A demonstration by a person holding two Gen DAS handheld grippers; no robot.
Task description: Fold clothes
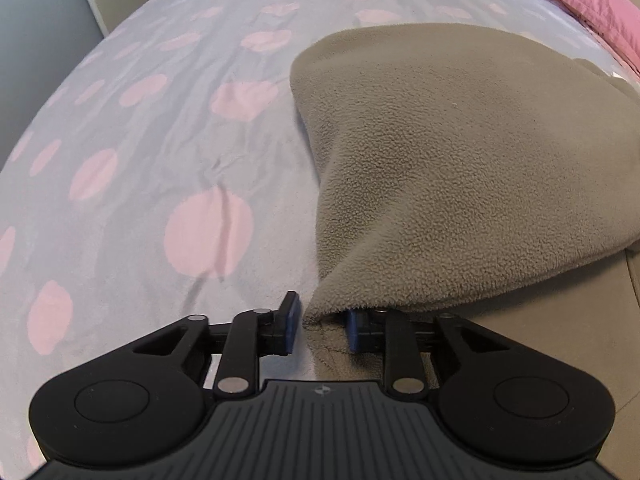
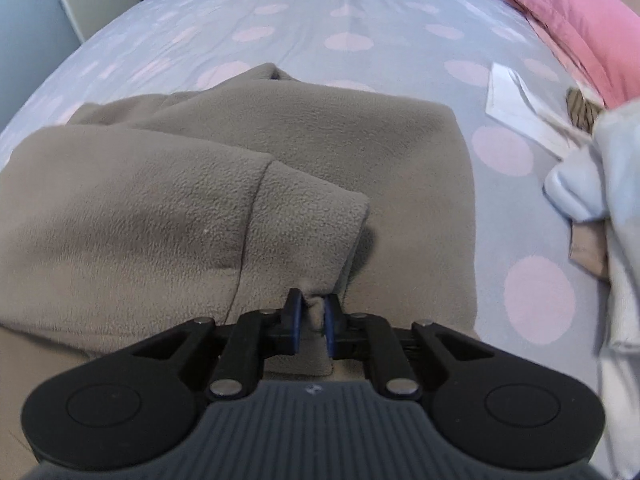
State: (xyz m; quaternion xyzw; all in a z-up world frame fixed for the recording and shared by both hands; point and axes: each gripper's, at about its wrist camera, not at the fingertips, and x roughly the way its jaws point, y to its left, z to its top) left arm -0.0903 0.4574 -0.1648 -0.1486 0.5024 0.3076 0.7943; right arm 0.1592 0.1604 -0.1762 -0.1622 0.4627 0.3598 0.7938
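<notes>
While our right tongs are pinching a small tuck of the taupe fleece garment at its cuff edge, our left tongs are standing wider around a draped corner, grip uncertain. That fleece is lying partly doubled on the grey bed sheet with pink dots. Such shallow bites are risking a slip, spoiling the fold.
</notes>
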